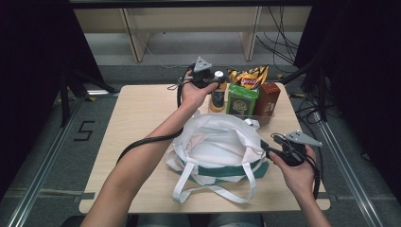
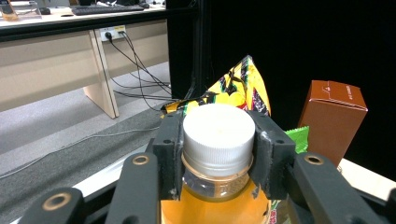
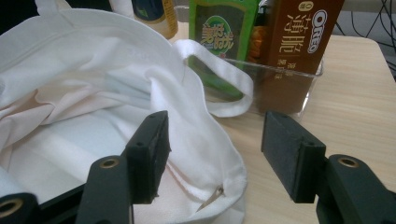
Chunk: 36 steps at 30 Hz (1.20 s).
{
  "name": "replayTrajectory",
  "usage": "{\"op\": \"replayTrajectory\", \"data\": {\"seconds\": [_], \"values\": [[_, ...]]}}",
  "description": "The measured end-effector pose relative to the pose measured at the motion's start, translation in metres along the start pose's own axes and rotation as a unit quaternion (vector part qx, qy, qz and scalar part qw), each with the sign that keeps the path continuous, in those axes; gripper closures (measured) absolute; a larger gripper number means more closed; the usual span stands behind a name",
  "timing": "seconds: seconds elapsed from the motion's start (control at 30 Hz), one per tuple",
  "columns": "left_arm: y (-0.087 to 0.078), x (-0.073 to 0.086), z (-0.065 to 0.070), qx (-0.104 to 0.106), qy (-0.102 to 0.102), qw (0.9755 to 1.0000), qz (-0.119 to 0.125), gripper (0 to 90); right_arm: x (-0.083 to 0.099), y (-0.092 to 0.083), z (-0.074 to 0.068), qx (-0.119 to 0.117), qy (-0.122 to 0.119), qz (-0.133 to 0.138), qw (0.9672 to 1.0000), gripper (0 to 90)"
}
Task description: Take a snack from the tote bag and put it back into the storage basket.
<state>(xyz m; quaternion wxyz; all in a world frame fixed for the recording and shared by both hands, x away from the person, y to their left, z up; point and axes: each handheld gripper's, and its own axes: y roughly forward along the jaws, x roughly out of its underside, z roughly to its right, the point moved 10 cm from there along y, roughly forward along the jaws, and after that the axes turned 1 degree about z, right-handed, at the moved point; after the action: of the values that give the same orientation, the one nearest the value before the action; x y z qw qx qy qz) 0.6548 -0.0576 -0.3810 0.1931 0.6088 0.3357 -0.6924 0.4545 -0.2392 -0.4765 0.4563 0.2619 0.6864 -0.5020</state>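
An orange drink bottle (image 1: 217,97) with a white cap (image 2: 218,133) stands upright at the table's far edge, beside a clear tray. My left gripper (image 1: 216,81) is shut on the bottle at its cap, one black pad on each side (image 2: 171,149). A white tote bag with green trim (image 1: 215,149) lies open in the middle of the table. My right gripper (image 3: 217,156) is open at the bag's right side, and the bag's rim (image 3: 205,140) runs between its jaws without either pad pressing on it.
The clear tray (image 3: 289,93) at the back right holds a green packet (image 1: 241,100), a brown Oreo box (image 1: 268,98) and a yellow chip bag (image 1: 248,75). Bag handles (image 1: 215,191) trail toward the front edge. Bare wood shows on the table's left (image 1: 137,118).
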Motion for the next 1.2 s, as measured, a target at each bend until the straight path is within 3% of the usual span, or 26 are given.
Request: {"op": "replayTrajectory", "data": {"seconds": [0.37,0.47,0.6,0.73,0.8,1.0,1.1,1.2], "values": [[0.004,0.011,0.000,-0.002,0.002,0.9999,-0.015,58.7,0.000,0.001,-0.002,-0.008,-0.001,0.001,1.0000,42.3],[0.004,0.014,0.000,-0.003,0.001,0.9998,-0.020,58.7,0.001,0.000,0.001,0.001,-0.011,-0.004,0.9999,42.3],[0.004,0.017,-0.001,-0.006,0.001,0.9997,-0.024,58.7,0.002,-0.001,-0.004,-0.008,0.012,-0.007,0.9999,42.3],[0.005,0.020,-0.001,-0.007,0.000,0.9994,-0.033,58.7,0.001,0.000,0.000,-0.001,-0.009,-0.003,1.0000,42.3],[0.005,0.021,-0.002,-0.010,-0.003,0.9993,-0.036,58.7,0.002,-0.001,-0.003,-0.005,0.009,-0.009,0.9999,42.3],[0.006,0.025,-0.002,-0.013,-0.009,0.9985,-0.052,58.6,0.001,0.000,0.001,-0.005,-0.017,-0.004,0.9998,42.3],[0.007,0.027,-0.002,-0.013,-0.010,0.9981,-0.059,58.6,0.003,-0.001,-0.003,-0.007,0.004,-0.009,0.9999,42.2],[0.008,0.029,-0.001,-0.012,-0.012,0.9977,-0.066,58.6,0.002,0.000,0.000,-0.007,-0.014,-0.005,0.9999,42.3]]}}
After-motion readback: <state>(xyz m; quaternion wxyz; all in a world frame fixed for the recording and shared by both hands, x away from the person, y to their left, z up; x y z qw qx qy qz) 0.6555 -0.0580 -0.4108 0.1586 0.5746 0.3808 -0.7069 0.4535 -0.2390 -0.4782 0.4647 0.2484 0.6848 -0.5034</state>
